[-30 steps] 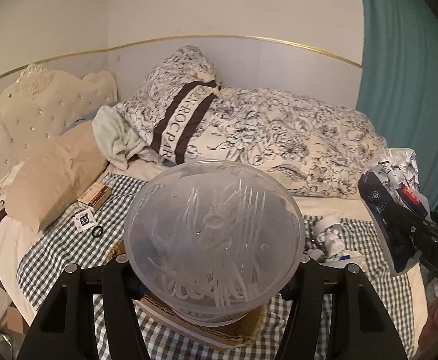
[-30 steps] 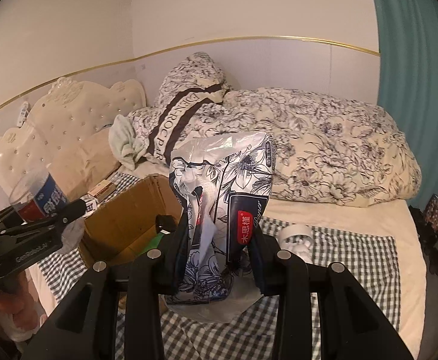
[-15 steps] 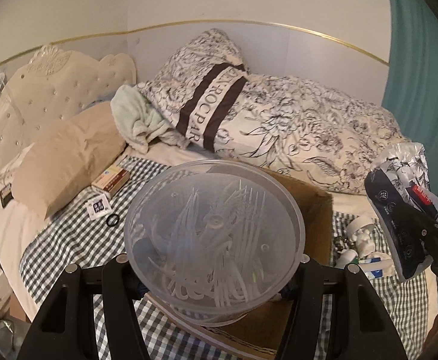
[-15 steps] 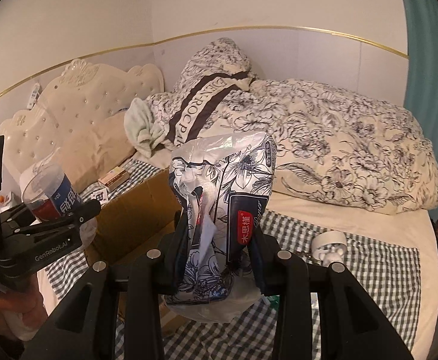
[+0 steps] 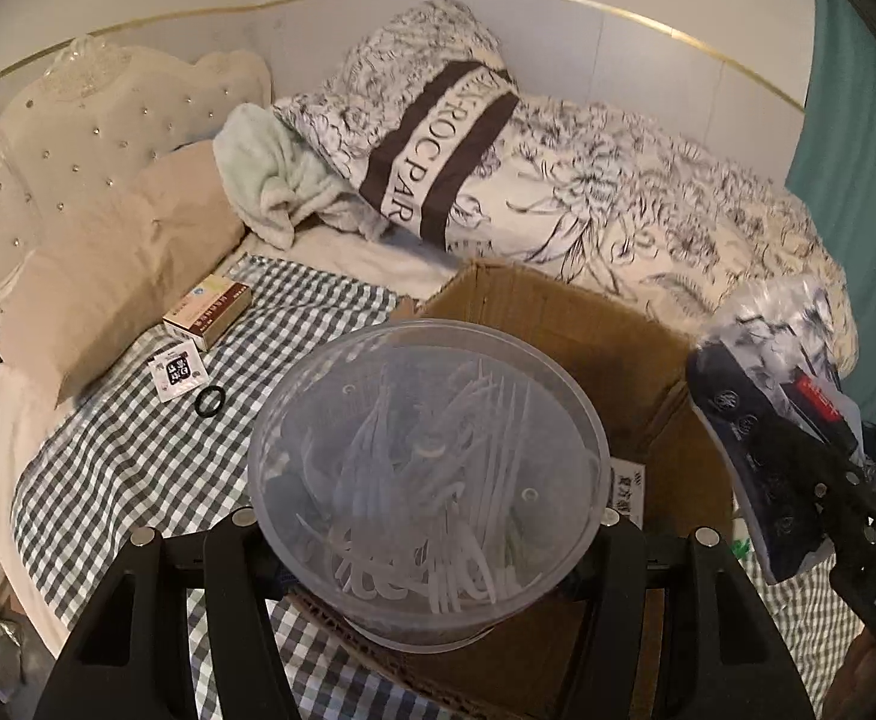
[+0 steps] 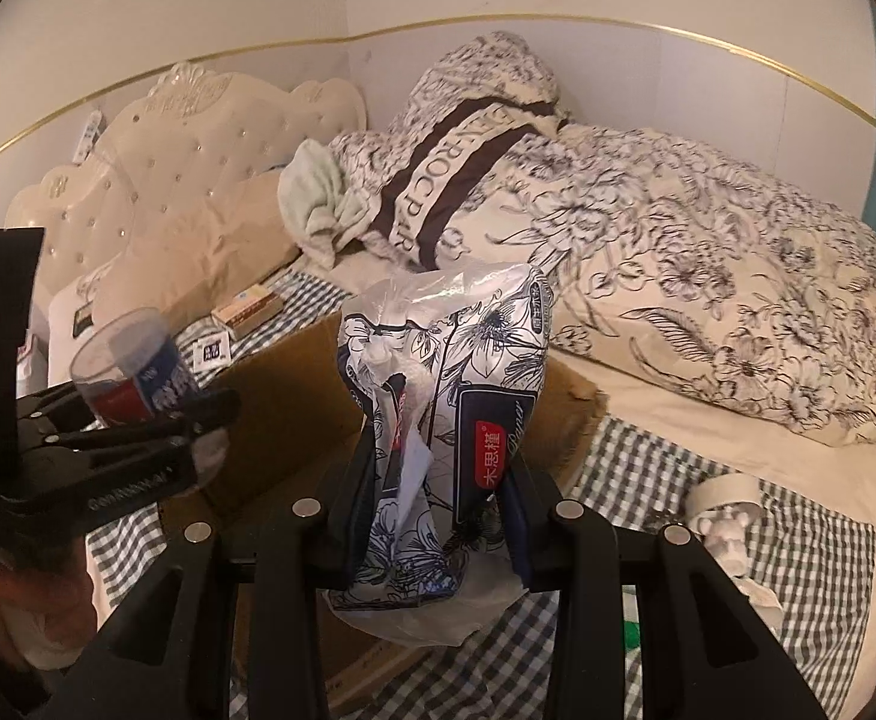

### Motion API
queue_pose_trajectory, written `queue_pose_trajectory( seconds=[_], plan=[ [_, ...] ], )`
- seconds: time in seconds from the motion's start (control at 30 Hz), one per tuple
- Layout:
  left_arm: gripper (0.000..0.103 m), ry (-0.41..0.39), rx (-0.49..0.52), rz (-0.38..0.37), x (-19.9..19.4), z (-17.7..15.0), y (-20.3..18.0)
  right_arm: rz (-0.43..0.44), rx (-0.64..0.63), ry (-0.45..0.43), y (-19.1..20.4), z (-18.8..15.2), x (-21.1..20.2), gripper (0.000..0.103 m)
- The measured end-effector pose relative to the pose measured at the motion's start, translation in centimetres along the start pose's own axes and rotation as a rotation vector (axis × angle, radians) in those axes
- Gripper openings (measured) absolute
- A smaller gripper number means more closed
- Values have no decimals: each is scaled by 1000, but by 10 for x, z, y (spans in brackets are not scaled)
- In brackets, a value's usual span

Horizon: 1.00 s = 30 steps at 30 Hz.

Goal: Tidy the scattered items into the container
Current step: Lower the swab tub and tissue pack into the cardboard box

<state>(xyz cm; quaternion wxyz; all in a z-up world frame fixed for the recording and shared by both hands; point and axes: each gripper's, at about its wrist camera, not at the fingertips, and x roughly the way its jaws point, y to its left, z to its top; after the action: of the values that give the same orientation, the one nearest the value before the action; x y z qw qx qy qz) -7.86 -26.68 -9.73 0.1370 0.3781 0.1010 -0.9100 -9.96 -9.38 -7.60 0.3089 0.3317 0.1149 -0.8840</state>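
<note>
My left gripper (image 5: 429,516) is shut on a clear round plastic tub (image 5: 429,468) filled with white plastic picks. It hangs over the near wall of an open cardboard box (image 5: 558,312) on the bed. The right wrist view shows the same tub (image 6: 132,372), with its red and blue label, at the left. My right gripper (image 6: 438,462) is shut on a floral tissue pack (image 6: 456,372), upright between the pads, just right of the box (image 6: 282,396). From the left wrist view this pack (image 5: 780,360) and the right gripper (image 5: 828,480) sit at the right edge.
On the checked sheet left of the box lie a small carton (image 5: 207,312), a sachet (image 5: 177,369) and a black ring (image 5: 210,402). A white figurine (image 6: 726,525) lies to the right. A beige pillow (image 5: 114,276) and a floral duvet (image 6: 708,288) bound the back.
Both grippers have sunk and moved forward with their loads. The box now shows open right under the tub, and the tissue pack sits closer to the box's right side.
</note>
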Motion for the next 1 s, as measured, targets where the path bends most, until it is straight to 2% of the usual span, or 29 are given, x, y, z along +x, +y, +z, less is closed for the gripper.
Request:
queue_pose_trajectory(
  seconds=[0.2, 0.57, 0.8, 0.87, 0.9, 0.97, 1.0],
  plan=[
    [62, 46, 22, 4, 21, 0, -4, 18, -24, 39, 9, 4, 30, 37],
    [62, 167, 44, 58, 61, -11, -4, 22, -53, 148, 14, -2, 75, 40],
    [63, 158, 42, 51, 61, -10, -5, 18, -56, 159, 11, -6, 80, 40],
    [63, 152, 37, 54, 59, -9, -5, 16, -48, 150, 11, -5, 78, 45],
    [63, 151, 33, 55, 58, -8, -4, 17, -42, 144, 10, -5, 77, 53],
    [64, 142, 23, 55, 55, -7, -2, 15, -32, 132, 8, -5, 74, 56],
    [67, 135, 18, 56, 53, -6, -1, 11, -27, 128, 7, -5, 73, 58]
  ],
)
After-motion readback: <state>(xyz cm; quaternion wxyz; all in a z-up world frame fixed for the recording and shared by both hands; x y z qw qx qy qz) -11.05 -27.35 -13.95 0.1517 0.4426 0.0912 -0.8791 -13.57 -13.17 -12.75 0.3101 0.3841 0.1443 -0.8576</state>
